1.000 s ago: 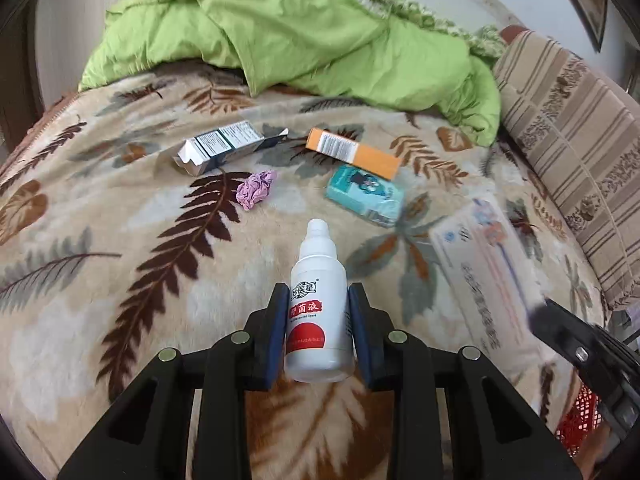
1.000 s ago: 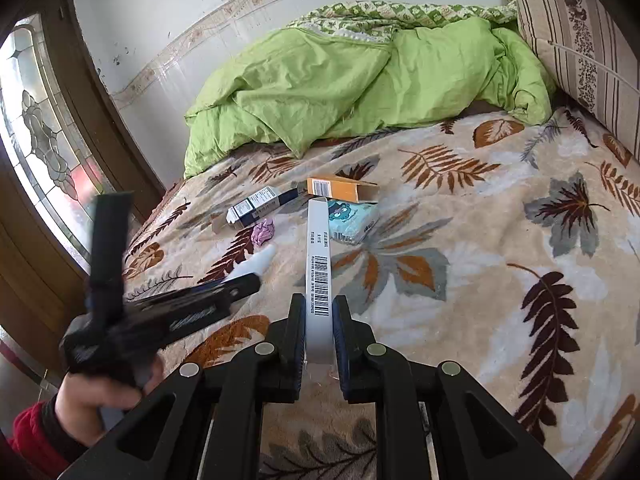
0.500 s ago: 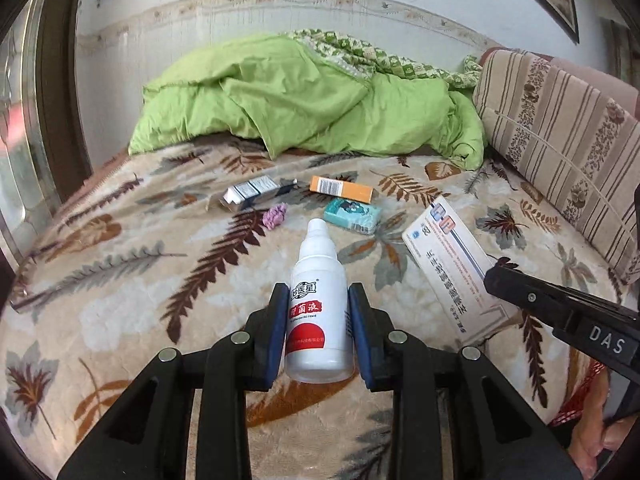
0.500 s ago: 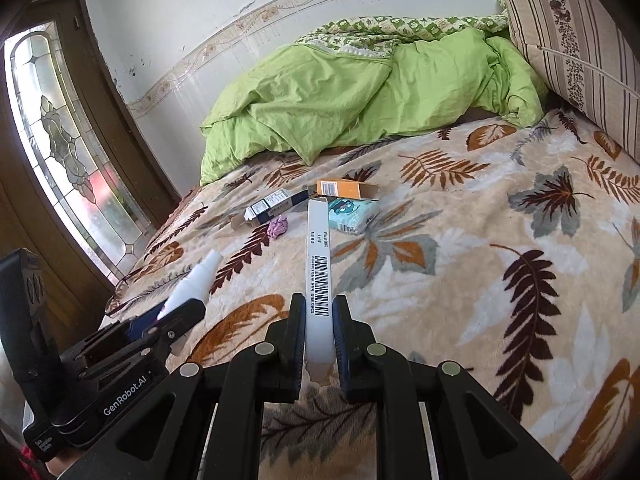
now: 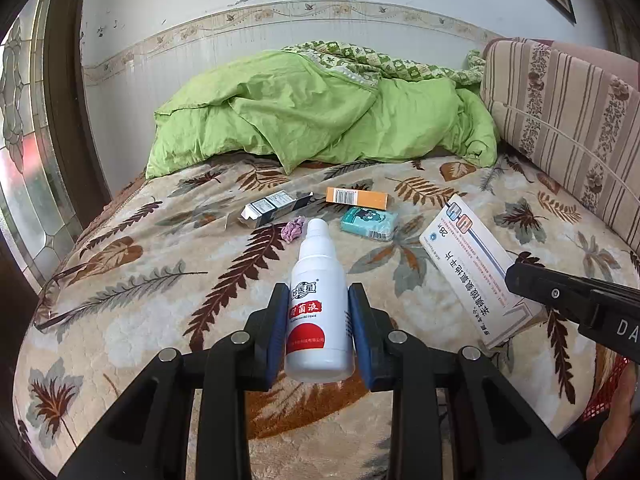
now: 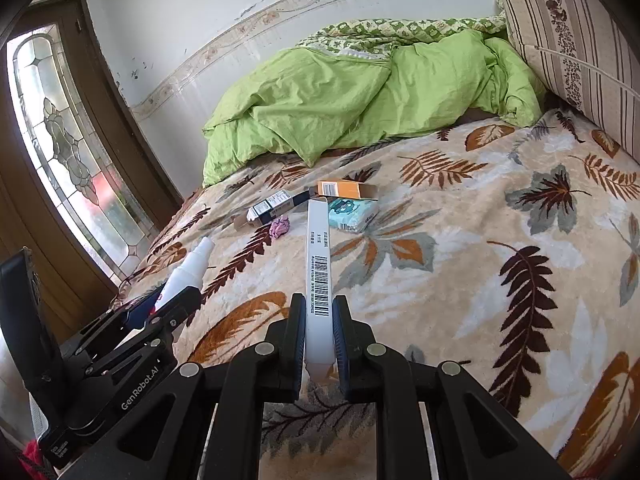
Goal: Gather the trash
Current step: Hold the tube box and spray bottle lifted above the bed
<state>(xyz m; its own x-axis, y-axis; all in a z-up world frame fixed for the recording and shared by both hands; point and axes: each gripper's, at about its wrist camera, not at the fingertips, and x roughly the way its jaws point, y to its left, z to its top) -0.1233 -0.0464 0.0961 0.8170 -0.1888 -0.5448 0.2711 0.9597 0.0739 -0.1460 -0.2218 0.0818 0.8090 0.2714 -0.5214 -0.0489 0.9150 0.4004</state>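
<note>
My left gripper (image 5: 319, 300) is shut on a white plastic bottle (image 5: 319, 304) with a red label, held above the bed. My right gripper (image 6: 318, 312) is shut on a flat white medicine box (image 6: 319, 264), seen edge-on with its barcode up; in the left wrist view the same medicine box (image 5: 476, 268) shows its printed face. Farther up the leaf-patterned blanket (image 5: 160, 272) lie a black-and-white carton (image 5: 276, 208), an orange box (image 5: 356, 197), a teal tissue pack (image 5: 370, 222) and a crumpled pink wrapper (image 5: 294, 229). The left gripper (image 6: 160, 304) shows at the lower left of the right wrist view.
A rumpled green duvet (image 5: 320, 116) is piled at the head of the bed. A striped cushion (image 5: 560, 120) lines the right side. A stained-glass door (image 6: 68, 152) stands left of the bed. Something red and mesh-like (image 5: 604, 408) shows at the lower right edge.
Both grippers have drawn back from the bed with their loads, so the trash on the blanket looks farther off. The left view has tilted up, showing more wall. Both grips are unchanged.
</note>
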